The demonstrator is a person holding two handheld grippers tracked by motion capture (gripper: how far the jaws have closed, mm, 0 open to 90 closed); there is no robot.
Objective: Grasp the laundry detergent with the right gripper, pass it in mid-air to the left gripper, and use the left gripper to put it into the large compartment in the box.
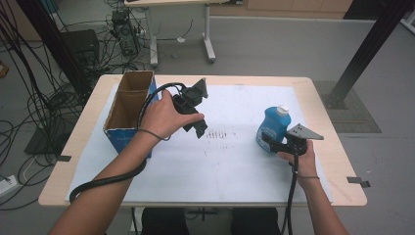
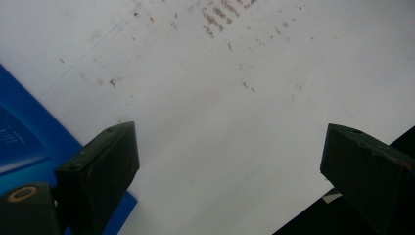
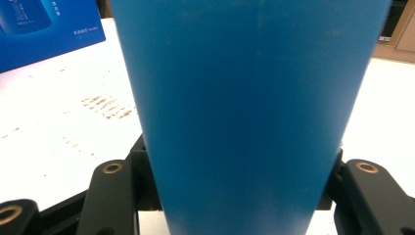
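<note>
A blue bottle (image 1: pixel 274 125) with a white cap stands upright on the white sheet at the table's right. My right gripper (image 1: pixel 266 140) is shut on its lower body; in the right gripper view the bottle (image 3: pixel 249 107) rises between the two black jaws, which press on its sides. An open cardboard box (image 1: pixel 129 108) with blue sides stands at the left. My left gripper (image 1: pixel 198 128) hangs over the sheet just right of the box, pointing down. In the left gripper view its jaws stand wide apart, the left gripper (image 2: pixel 227 161) open with nothing but white paper between them.
A white sheet (image 1: pixel 230 161) with brownish smudges at its middle covers most of the wooden table (image 1: pixel 337 161). The box's blue side (image 2: pixel 24 132) lies close to the left gripper. Cables, a second desk and dark frame posts stand on the floor behind.
</note>
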